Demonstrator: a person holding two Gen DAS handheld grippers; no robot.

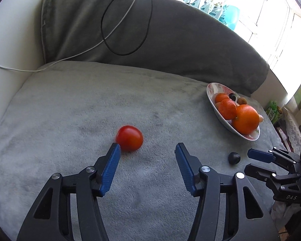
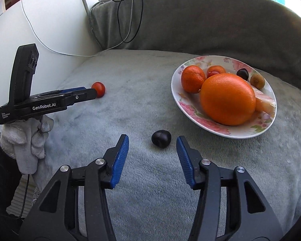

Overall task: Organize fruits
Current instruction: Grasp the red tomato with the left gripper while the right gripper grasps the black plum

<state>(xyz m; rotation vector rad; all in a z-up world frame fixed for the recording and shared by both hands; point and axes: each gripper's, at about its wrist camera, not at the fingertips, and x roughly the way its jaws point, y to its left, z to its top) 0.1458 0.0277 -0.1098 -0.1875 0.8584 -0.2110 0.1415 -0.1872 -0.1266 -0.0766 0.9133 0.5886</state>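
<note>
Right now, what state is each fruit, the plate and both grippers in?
Tomato: loose on the blanket, at the left gripper's fingertip.
Dark plum: loose on the blanket, between the right gripper's tips, ungripped.
Plate: upright, holding fruit.
Large orange: on the plate.
Both grippers: open.

light: bright daylight from the window [image 1: 281,20] beyond the tongs, blown out white
shadows: soft, short, toward the tongs
blur: tomato [image 1: 129,138] slightly smeared
edges: fisheye bending, dark corners
</note>
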